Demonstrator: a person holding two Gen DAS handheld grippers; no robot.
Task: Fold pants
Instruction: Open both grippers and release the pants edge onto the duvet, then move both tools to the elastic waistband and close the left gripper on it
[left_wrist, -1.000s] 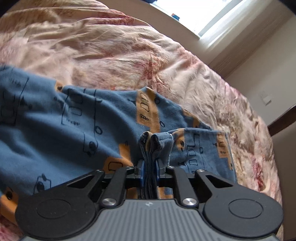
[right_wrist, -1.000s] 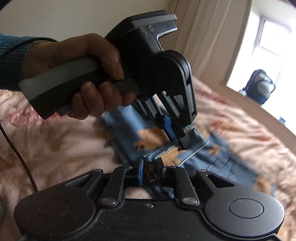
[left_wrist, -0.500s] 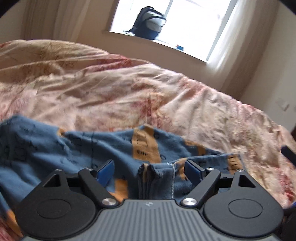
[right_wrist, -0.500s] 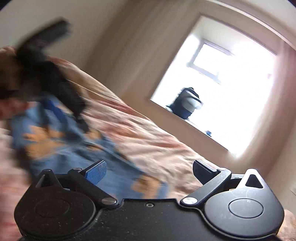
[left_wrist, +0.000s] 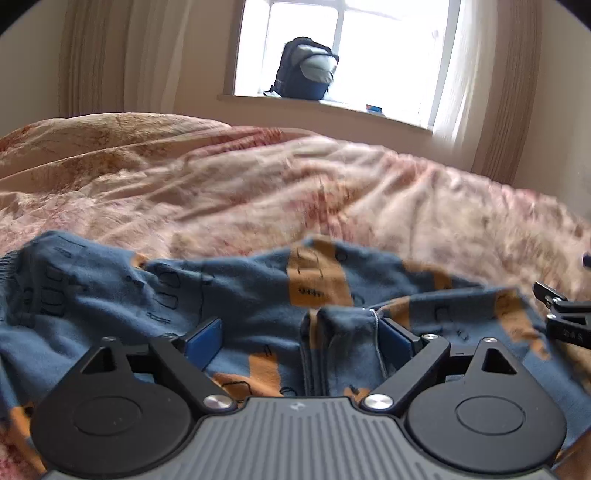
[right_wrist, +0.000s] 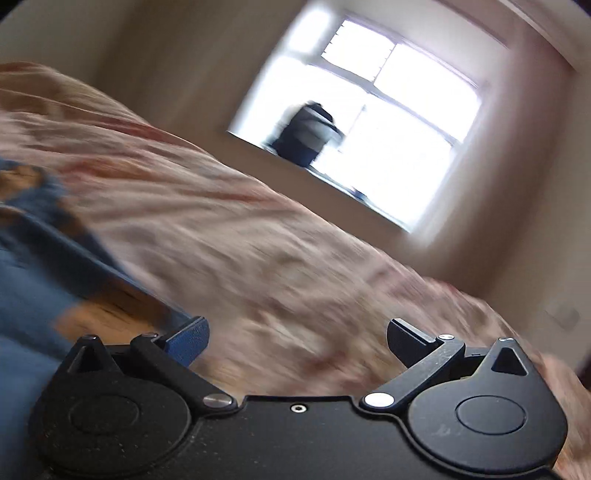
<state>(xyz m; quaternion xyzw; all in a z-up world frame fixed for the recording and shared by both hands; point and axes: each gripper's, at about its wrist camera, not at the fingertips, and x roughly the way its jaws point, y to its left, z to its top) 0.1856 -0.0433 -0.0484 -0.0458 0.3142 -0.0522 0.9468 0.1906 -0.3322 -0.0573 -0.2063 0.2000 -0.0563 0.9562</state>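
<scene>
Blue pants (left_wrist: 240, 295) with orange patches and black line drawings lie spread across the near part of the bed. My left gripper (left_wrist: 300, 338) hovers low over them and its jaws are opening. A bunched ridge of the cloth (left_wrist: 340, 332) stands between the pads, close against the right one, and is not pinched. The right gripper (right_wrist: 297, 339) is open and empty above the bedspread, with the pants (right_wrist: 33, 288) off to its left. Part of that right gripper (left_wrist: 565, 314) shows at the right edge of the left wrist view. The right wrist view is blurred.
A rumpled pink floral bedspread (left_wrist: 258, 184) covers the bed beyond the pants. A dark backpack (left_wrist: 306, 70) sits on the window sill behind the bed, with a small blue item (left_wrist: 375, 108) beside it. Curtains hang on both sides of the window.
Both grippers have let go of the pants' bunched edge and opened wide. The right gripper has swung away to the right over the bedspread. The left one has tilted up, leaving the cloth ridge standing.
</scene>
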